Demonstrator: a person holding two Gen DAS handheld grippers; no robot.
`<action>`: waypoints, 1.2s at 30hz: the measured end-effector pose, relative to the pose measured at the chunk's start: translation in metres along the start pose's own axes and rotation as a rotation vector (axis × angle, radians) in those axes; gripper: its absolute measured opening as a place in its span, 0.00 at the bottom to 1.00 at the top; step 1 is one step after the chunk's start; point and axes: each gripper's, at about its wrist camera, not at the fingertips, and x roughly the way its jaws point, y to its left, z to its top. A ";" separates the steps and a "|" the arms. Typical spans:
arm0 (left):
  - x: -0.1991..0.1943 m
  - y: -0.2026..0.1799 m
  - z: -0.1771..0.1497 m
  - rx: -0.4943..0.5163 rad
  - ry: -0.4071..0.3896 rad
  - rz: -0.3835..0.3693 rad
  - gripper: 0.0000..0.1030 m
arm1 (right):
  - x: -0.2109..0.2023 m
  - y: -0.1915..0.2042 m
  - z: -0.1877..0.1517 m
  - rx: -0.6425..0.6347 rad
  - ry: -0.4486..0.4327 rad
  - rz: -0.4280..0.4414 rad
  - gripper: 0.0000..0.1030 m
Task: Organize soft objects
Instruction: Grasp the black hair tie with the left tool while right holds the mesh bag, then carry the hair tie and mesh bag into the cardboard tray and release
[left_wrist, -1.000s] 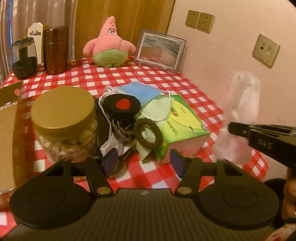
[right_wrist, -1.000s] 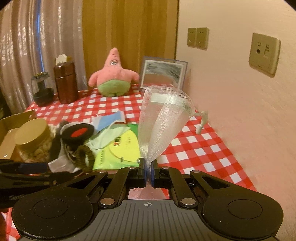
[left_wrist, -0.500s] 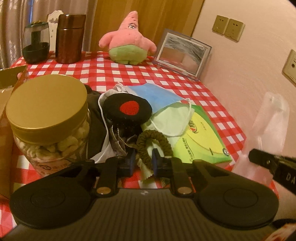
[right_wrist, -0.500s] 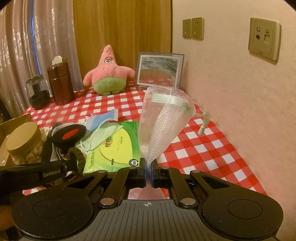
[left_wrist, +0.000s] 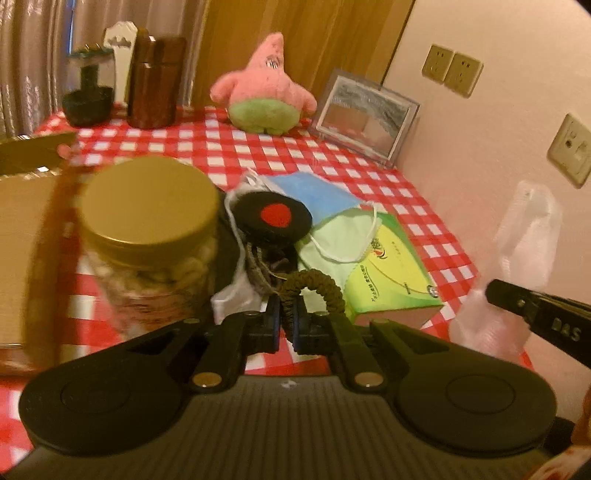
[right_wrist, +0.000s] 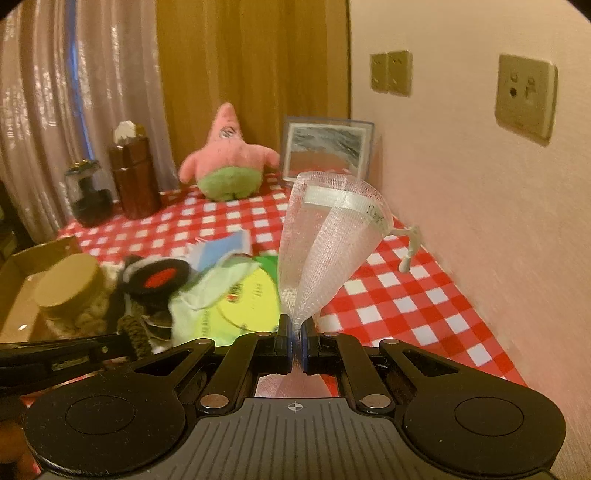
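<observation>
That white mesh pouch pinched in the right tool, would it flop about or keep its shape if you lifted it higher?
Probably keeps some shape: the white mesh drawstring pouch stands up from the right gripper, whose jaws pinch only its bottom tip, mouth flared open. It looks very light, being see-through netting. Its dangling white cord would likely swing.

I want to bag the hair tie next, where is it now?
In the left wrist view, the hair tie sits low at centre, pinched in the left gripper, just before the green tissue box and right of the nut jar.
</observation>
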 end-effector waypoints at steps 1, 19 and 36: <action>-0.010 0.003 0.001 0.002 -0.008 0.006 0.05 | -0.004 0.004 0.001 -0.004 -0.004 0.011 0.05; -0.149 0.154 0.020 -0.044 -0.136 0.276 0.05 | -0.014 0.212 0.002 -0.382 0.059 0.525 0.05; -0.113 0.270 0.015 -0.154 -0.081 0.365 0.05 | 0.085 0.329 -0.009 -0.564 0.164 0.596 0.05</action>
